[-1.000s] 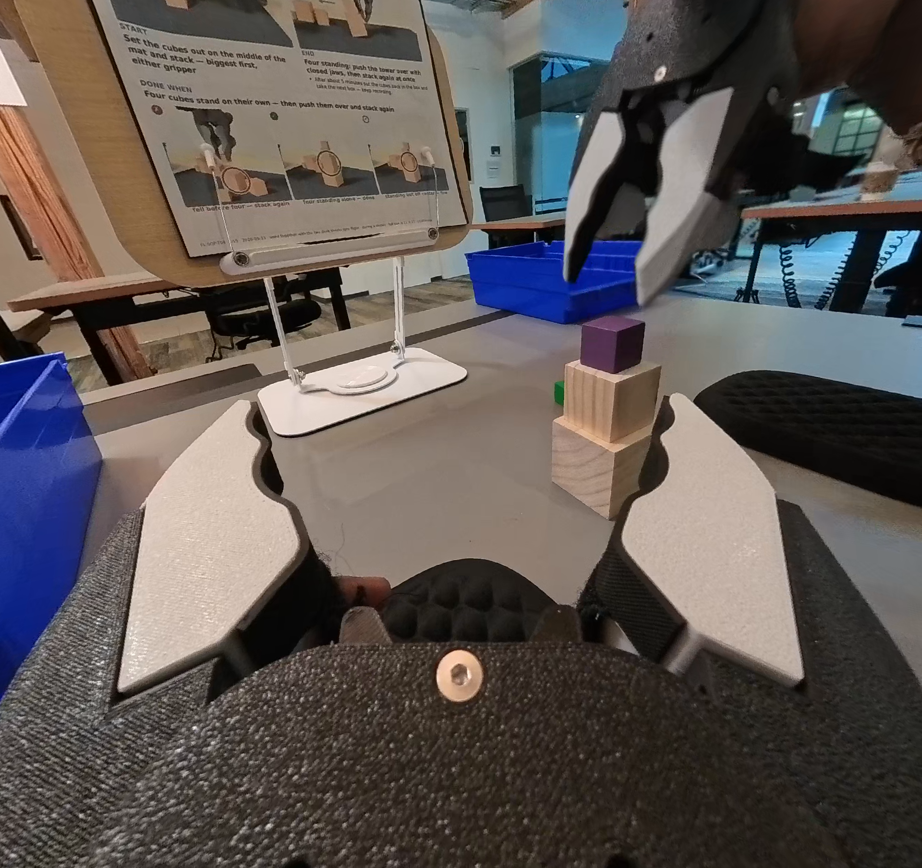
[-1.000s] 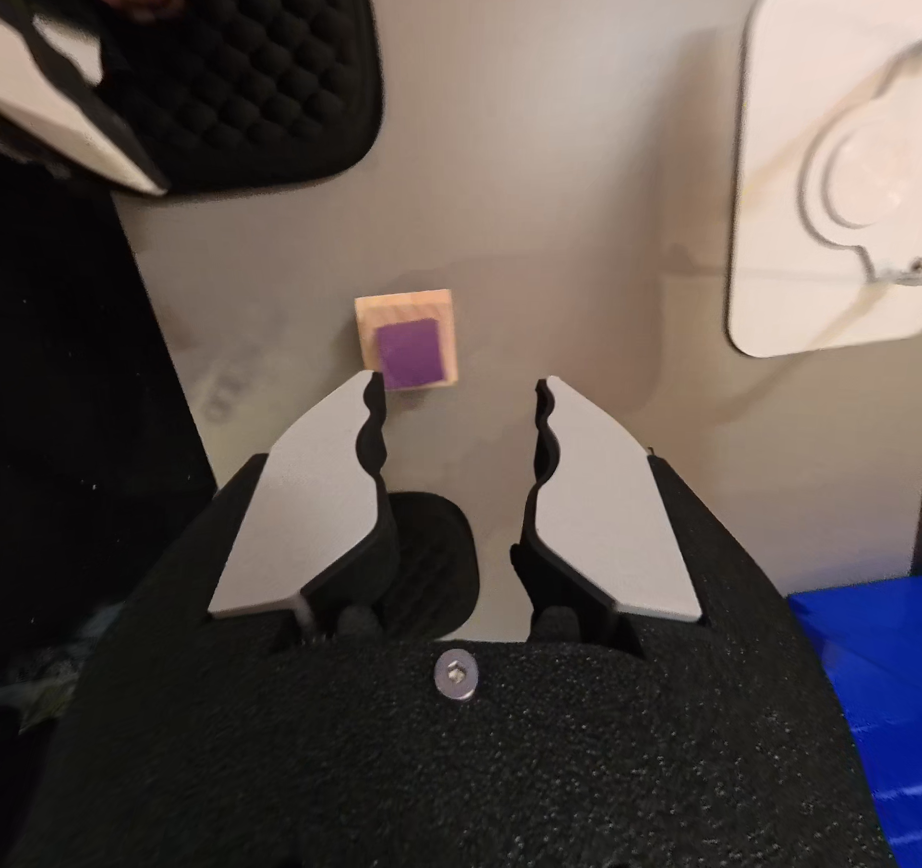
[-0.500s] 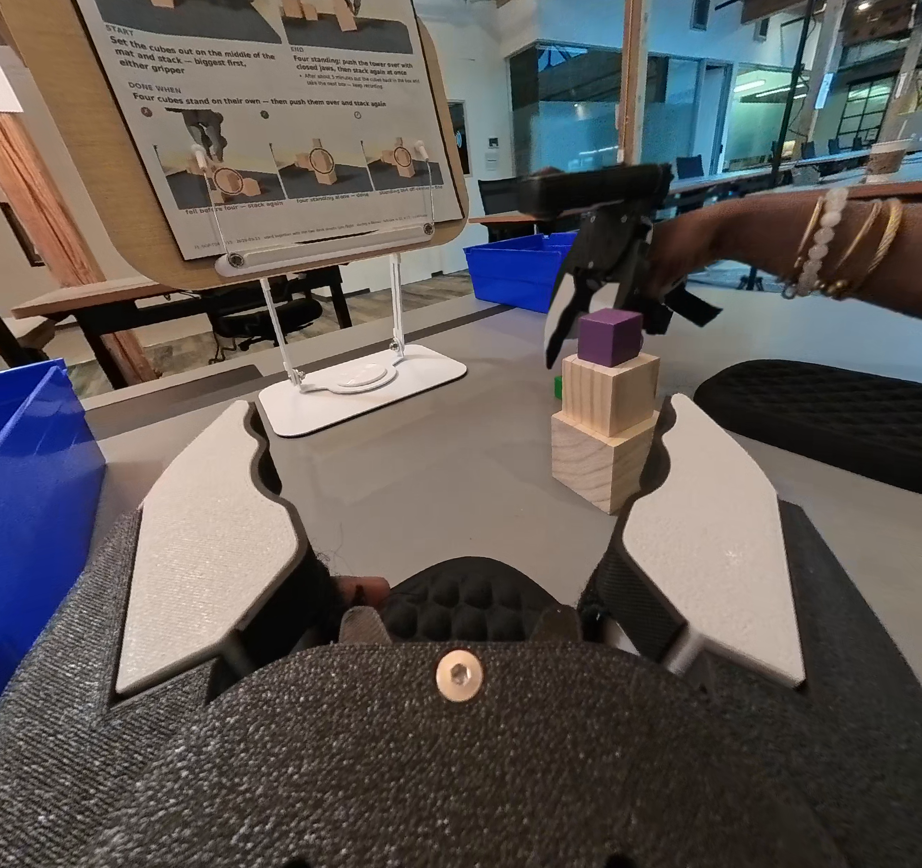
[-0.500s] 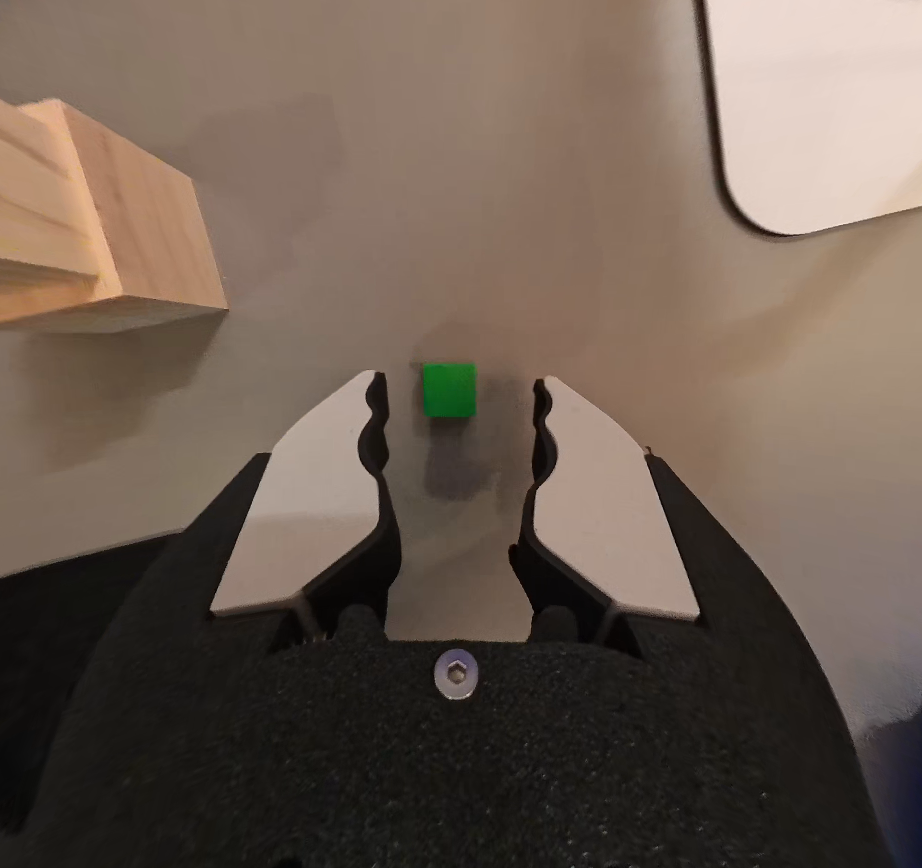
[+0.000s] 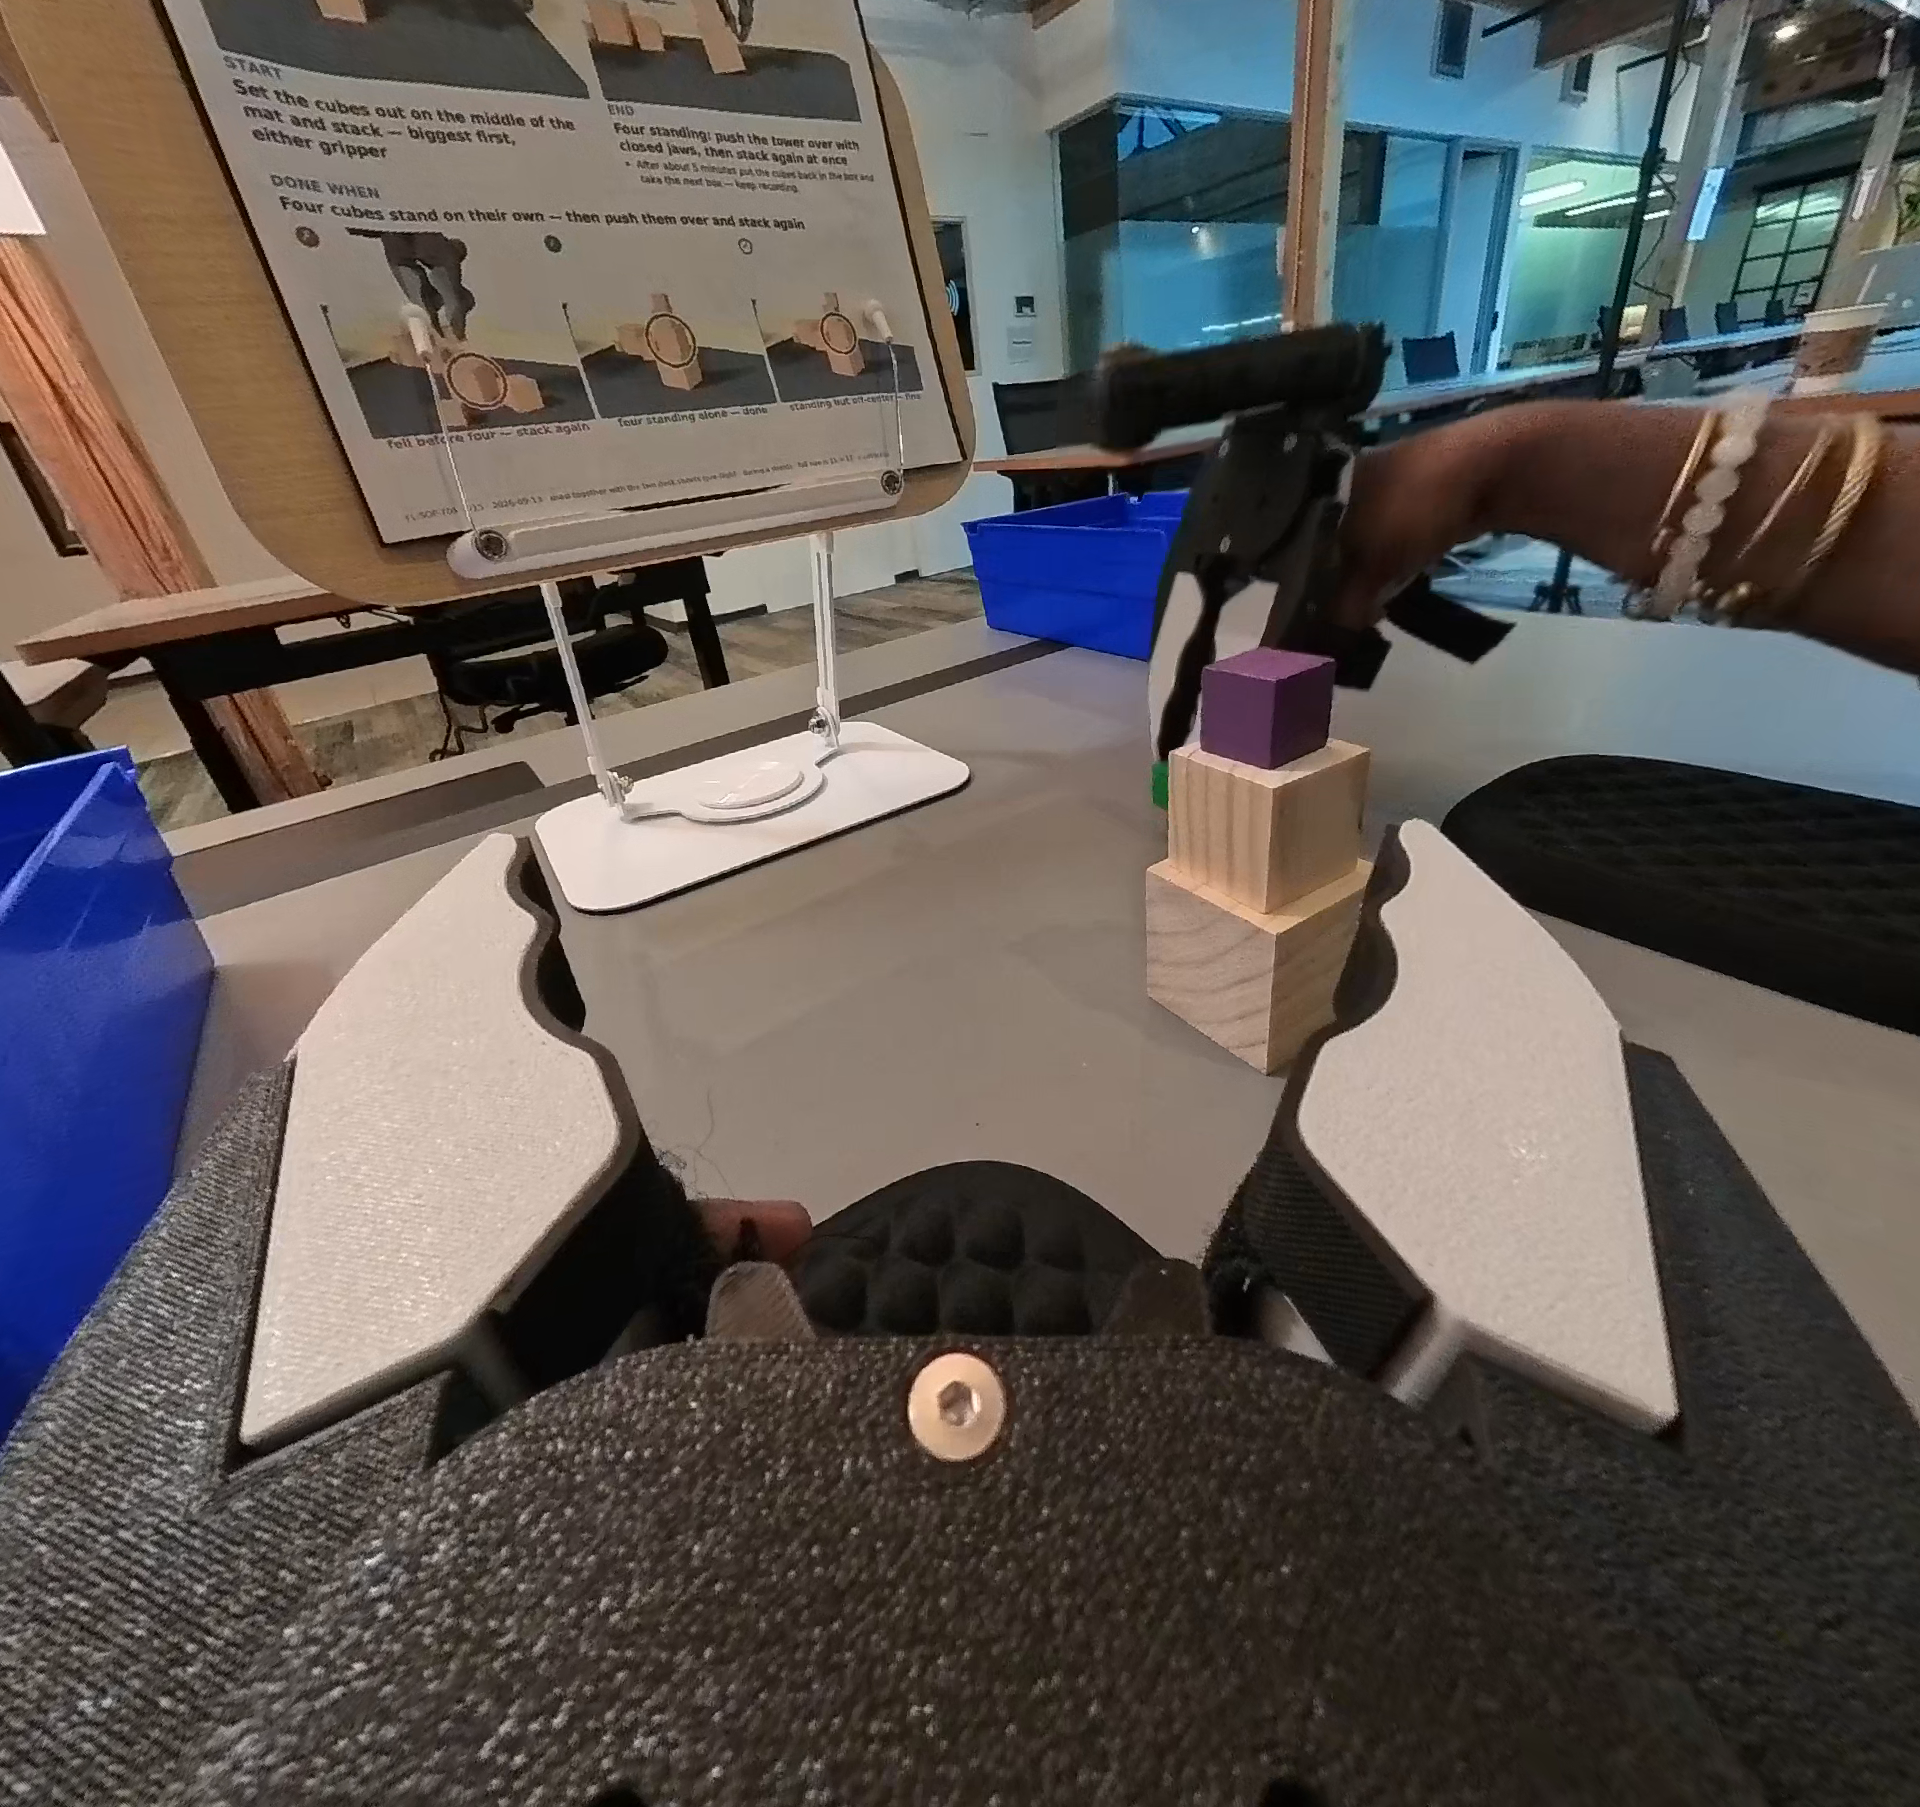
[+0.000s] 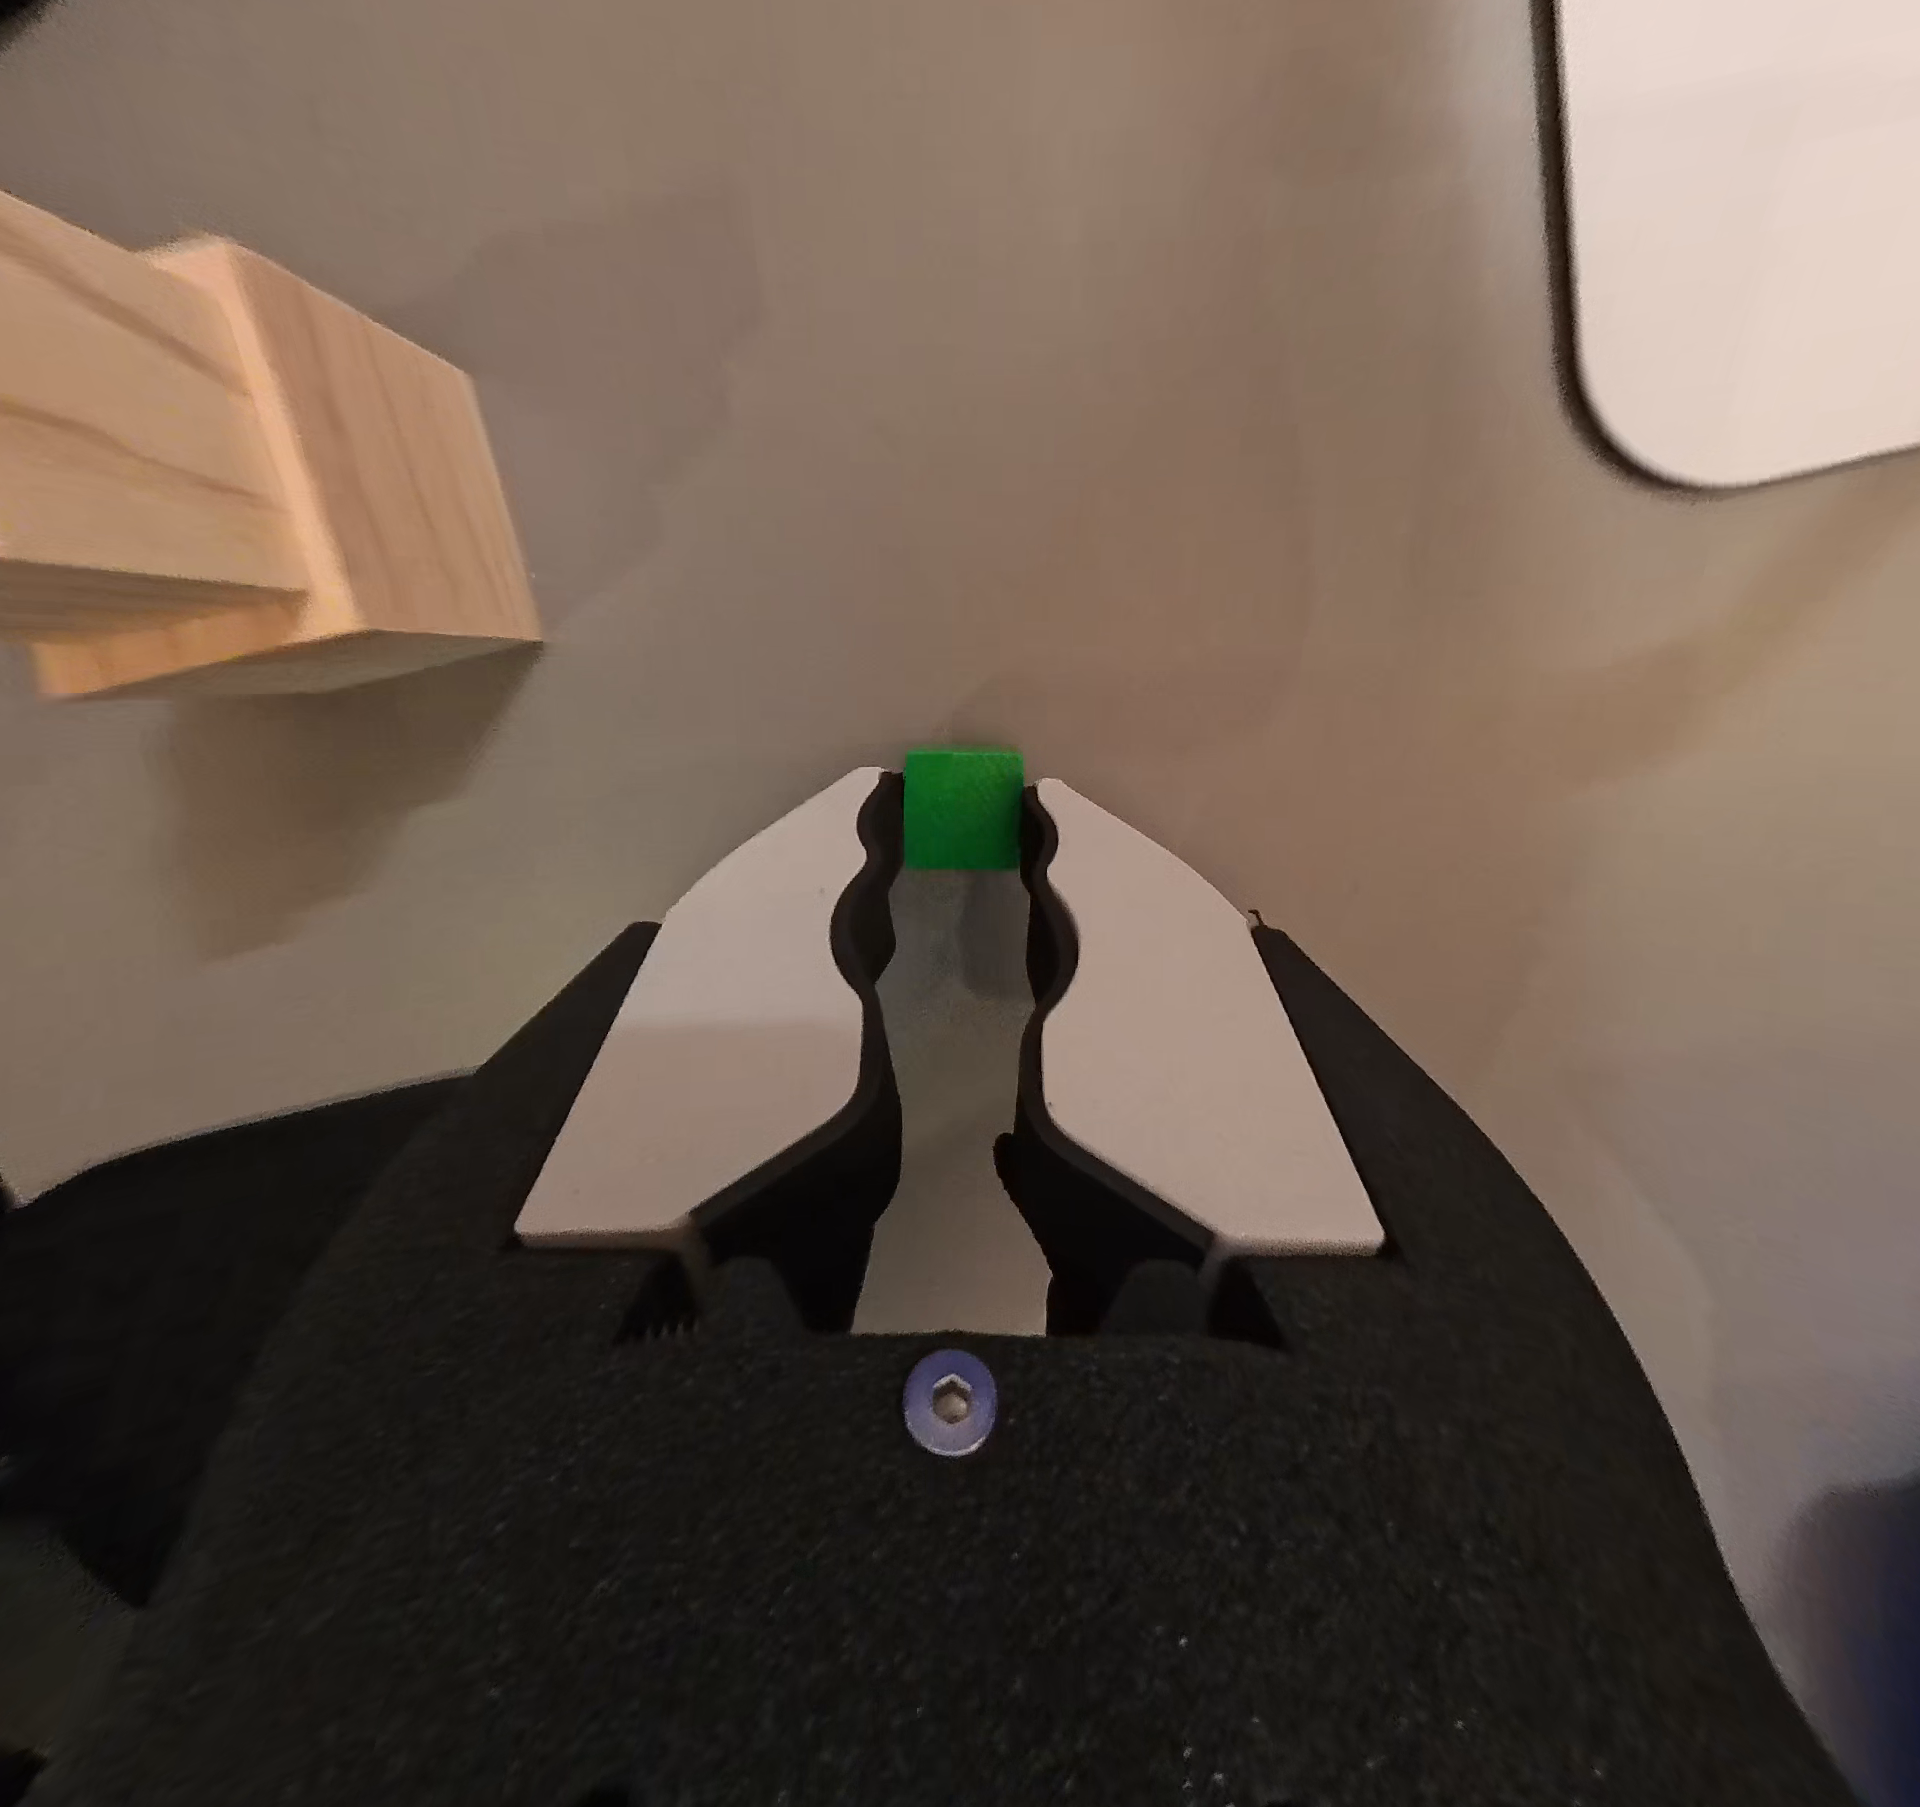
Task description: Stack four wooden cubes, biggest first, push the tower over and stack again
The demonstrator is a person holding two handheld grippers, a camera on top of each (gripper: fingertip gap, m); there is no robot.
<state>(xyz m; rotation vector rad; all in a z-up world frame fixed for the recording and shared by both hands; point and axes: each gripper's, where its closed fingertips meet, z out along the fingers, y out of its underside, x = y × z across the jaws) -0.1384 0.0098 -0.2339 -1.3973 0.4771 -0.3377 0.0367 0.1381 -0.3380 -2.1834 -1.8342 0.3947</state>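
Right gripper (image 6: 961, 801) points down at the grey table (image 6: 1143, 407), fingertips clamped on a small green cube (image 6: 958, 810); both dark pads press its sides, and the cube sits at the table surface. From the left wrist view the same gripper (image 5: 1179, 749) reaches in behind the stack, held by a hand (image 5: 1455, 521) with bracelets at the wrist, and only a sliver of the green cube (image 5: 1160, 783) shows past the stack's edge. Stack is a large wooden cube (image 5: 1247, 968) on the table, a smaller wooden cube (image 5: 1262, 822) on top of it, and a purple cube (image 5: 1265, 706) on top of that. Left gripper (image 5: 956, 864) sits low over the table, fingers spread wide, nothing between them; its right fingertip (image 5: 1423, 884) is just beside the bottom wooden cube. White stand base (image 5: 758, 822) carries an instruction board (image 5: 540, 199). Blue bins at far left (image 5: 83, 978) and behind (image 5: 1070, 562), black padded mat (image 5: 1714, 884) to the right.
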